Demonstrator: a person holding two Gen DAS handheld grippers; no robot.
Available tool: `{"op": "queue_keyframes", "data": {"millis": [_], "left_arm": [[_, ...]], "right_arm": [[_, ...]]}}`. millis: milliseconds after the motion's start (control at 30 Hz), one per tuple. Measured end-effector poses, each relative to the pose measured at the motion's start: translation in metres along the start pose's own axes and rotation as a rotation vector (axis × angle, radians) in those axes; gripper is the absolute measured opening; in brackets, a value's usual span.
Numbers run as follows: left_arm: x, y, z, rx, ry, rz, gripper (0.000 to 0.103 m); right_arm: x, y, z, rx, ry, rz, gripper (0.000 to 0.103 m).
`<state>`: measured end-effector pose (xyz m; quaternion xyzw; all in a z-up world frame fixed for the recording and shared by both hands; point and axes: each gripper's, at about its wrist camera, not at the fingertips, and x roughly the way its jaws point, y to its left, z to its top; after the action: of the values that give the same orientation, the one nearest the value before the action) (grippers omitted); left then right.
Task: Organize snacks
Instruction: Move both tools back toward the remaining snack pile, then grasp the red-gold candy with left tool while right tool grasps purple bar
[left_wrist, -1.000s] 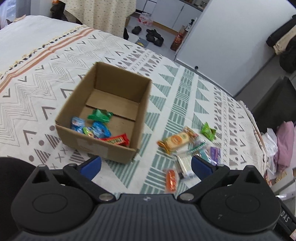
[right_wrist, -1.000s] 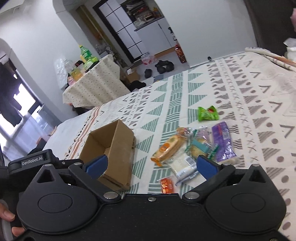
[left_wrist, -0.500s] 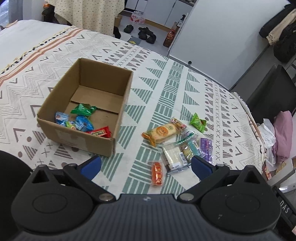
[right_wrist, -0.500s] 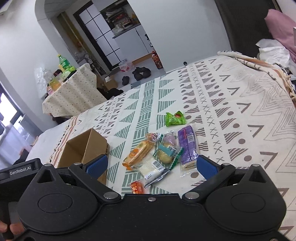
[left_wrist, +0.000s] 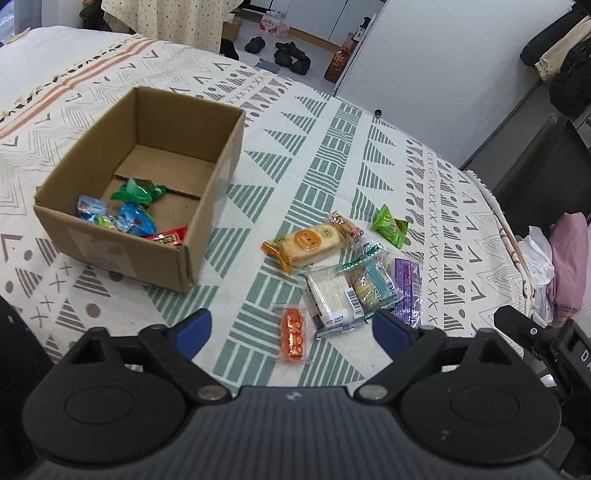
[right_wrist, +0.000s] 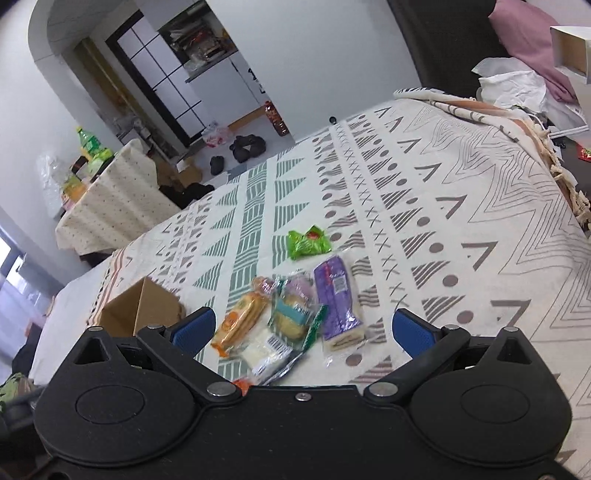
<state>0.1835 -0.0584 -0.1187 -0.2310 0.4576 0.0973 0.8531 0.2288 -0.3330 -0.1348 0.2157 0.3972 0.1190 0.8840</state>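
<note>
- We see the left hand-held gripper (left_wrist: 291, 328) low in the frame of its own view, its jaws closing but apart, with nothing pressed between the blue pads.
- We see the right hand-held gripper (right_wrist: 303, 326) released, jaws wide apart, empty.
- A cardboard box (left_wrist: 207, 229) stands open at the middle left of the left view, on a patterned bedspread (left_wrist: 325, 147).
- Inside the box, near its front wall, lie a green packet (left_wrist: 138, 190), blue packets (left_wrist: 135, 219) and a red packet (left_wrist: 168, 236).
- The loose snacks lie in a cluster at centre right, apart from the box: an orange cracker pack (left_wrist: 306, 243), a white wafer pack (left_wrist: 332, 299), a purple pack (left_wrist: 408, 282) and a small orange packet (left_wrist: 293, 334) closest to the left gripper.
- A green packet (left_wrist: 389, 225) lies just beyond the cluster, separate from it.
- In the right view the cluster sits in the lower centre, between the two pads.
</note>
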Motion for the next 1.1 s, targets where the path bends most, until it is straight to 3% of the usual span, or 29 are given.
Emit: {"op": "queue_keyframes", "data": {"millis": [167, 300, 500, 800, 1100], "left_arm": [[0.020, -0.003, -0.002, -0.018, 0.030, 0.011, 0.071], [0.039, -0.001, -0.005, -0.037, 0.068, 0.022, 0.057], [0.065, -0.002, -0.010, -0.055, 0.105, 0.034, 0.044], [0.106, -0.005, -0.015, -0.067, 0.177, 0.060, 0.028], [0.123, -0.001, -0.013, -0.083, 0.202, 0.073, 0.020]], "right_arm": [[0.013, -0.014, 0.006, 0.012, 0.039, -0.001, 0.098], [0.028, -0.019, 0.007, 0.013, 0.094, 0.002, 0.074], [0.053, -0.019, 0.005, 0.000, 0.170, -0.003, 0.047], [0.083, -0.018, 0.006, -0.052, 0.235, -0.043, 0.043], [0.115, -0.015, 0.006, -0.097, 0.301, -0.073, 0.044]]}}
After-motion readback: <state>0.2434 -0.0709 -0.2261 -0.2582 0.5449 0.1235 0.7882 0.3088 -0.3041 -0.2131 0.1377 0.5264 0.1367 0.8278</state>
